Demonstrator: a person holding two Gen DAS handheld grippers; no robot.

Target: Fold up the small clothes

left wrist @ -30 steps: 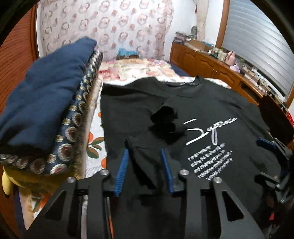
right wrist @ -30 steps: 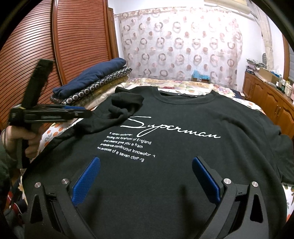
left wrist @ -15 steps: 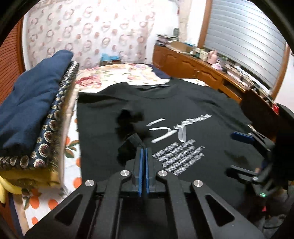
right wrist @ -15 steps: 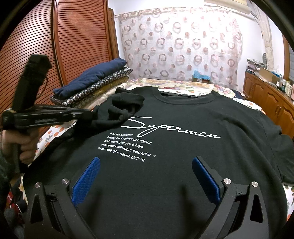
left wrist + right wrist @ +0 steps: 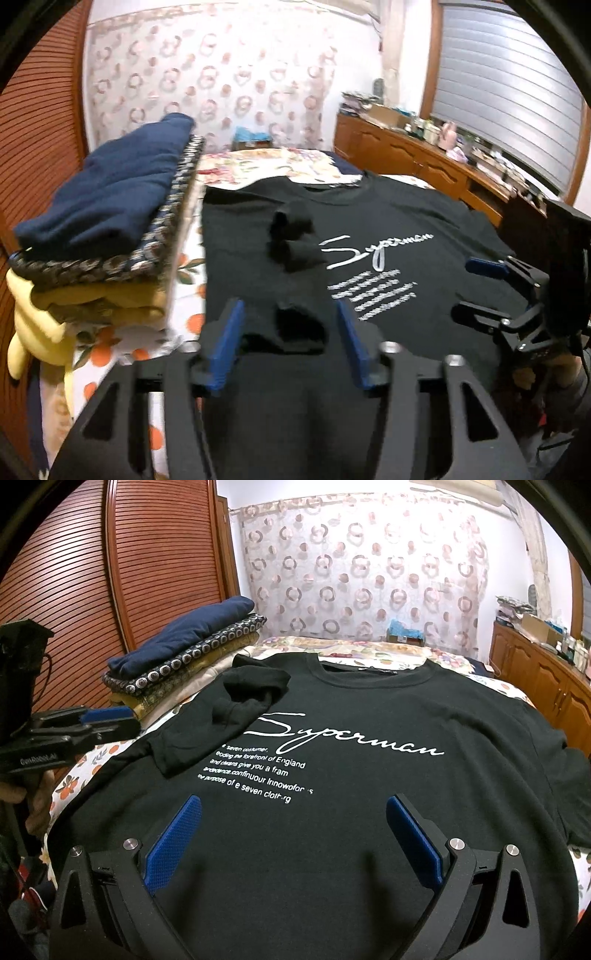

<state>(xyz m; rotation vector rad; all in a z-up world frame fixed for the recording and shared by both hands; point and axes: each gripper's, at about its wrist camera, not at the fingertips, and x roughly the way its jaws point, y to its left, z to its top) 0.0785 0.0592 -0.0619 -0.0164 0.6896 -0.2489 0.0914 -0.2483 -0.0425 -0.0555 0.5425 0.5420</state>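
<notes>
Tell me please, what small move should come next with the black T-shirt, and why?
Probably the right gripper should go for the sleeve on its own side. The left sleeve already lies folded over the black T-shirt; the left gripper, its jaws just opened, holds nothing. The right gripper hangs open above the shirt's lower front.

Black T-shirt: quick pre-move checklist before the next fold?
1. Left gripper clear of cloth: ok, jaws have just been opening, nothing pinched.
2. Left sleeve folded onto chest: ok, though bunched, not flat.
3. Right gripper open and empty: ok.
4. Right sleeve folded in: not ok, it lies spread out.
5. Black T-shirt body flat on bed: ok.
6. Stack of folded clothes apart from shirt: ok.
</notes>
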